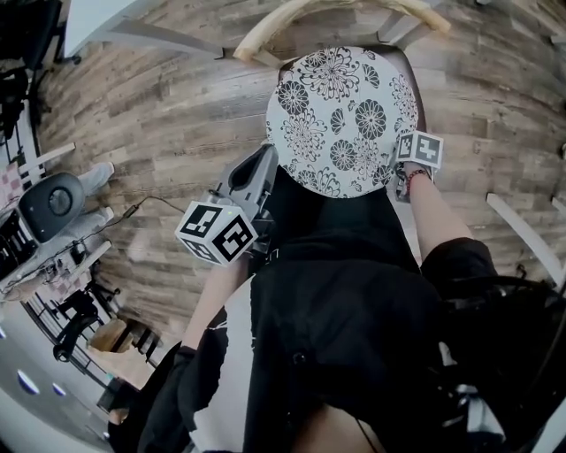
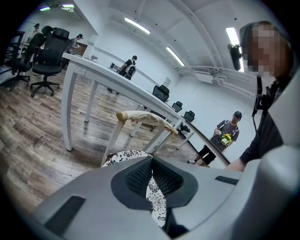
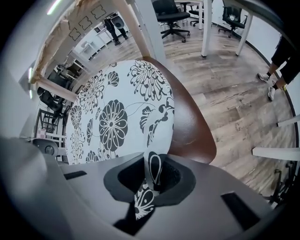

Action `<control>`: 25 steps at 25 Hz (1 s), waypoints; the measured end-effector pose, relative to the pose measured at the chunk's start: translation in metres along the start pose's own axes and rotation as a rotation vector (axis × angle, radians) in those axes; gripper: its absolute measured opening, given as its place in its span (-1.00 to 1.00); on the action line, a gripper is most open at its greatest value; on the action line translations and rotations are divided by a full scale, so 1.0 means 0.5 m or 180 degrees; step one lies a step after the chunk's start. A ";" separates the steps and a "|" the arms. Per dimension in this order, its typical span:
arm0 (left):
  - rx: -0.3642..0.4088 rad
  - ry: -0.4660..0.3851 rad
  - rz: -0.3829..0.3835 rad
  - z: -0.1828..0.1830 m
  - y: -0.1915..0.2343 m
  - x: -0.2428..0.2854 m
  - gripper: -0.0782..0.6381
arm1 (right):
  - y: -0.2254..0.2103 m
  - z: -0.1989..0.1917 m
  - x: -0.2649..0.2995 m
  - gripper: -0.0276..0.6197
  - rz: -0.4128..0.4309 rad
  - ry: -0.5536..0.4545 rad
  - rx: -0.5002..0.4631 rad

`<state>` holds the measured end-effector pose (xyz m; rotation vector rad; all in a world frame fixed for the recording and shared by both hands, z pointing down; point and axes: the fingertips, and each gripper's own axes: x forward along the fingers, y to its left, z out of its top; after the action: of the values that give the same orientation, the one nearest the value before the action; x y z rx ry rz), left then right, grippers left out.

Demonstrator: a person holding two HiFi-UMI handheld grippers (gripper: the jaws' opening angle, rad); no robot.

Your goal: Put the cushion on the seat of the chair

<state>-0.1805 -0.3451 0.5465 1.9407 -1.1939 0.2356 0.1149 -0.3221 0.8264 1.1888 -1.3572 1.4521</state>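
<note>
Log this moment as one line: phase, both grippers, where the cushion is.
phase: placing | left gripper: jaws shut on cushion edge | right gripper: jaws shut on cushion edge | cushion: over chair seat, contact unclear

Printed cloth cushion [image 1: 340, 119], glossy brown seat [image 3: 194, 126], wood-plank floor [image 1: 159, 133]

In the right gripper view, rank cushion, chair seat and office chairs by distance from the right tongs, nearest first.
1. cushion, pinched in the tongs.
2. seat, just beyond, right.
3. office chairs, far back, top.
</note>
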 end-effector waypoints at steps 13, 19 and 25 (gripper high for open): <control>-0.0203 -0.0255 0.0501 -0.058 -0.037 -0.027 -0.74 | -0.006 0.002 0.009 -0.78 0.0198 -0.0012 -0.0085; -0.0424 -0.0368 0.0682 -0.107 -0.108 -0.061 -0.74 | -0.059 -0.011 -0.051 -0.34 0.0077 -0.0082 0.0232; -0.0590 -0.0542 0.0713 -0.113 -0.173 -0.115 -0.74 | -0.135 -0.034 -0.143 -0.38 -0.0239 -0.0029 0.0143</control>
<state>-0.1268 -0.2484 0.5046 1.6928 -1.4929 0.0727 0.1952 -0.2954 0.7733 1.2633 -1.2785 1.4324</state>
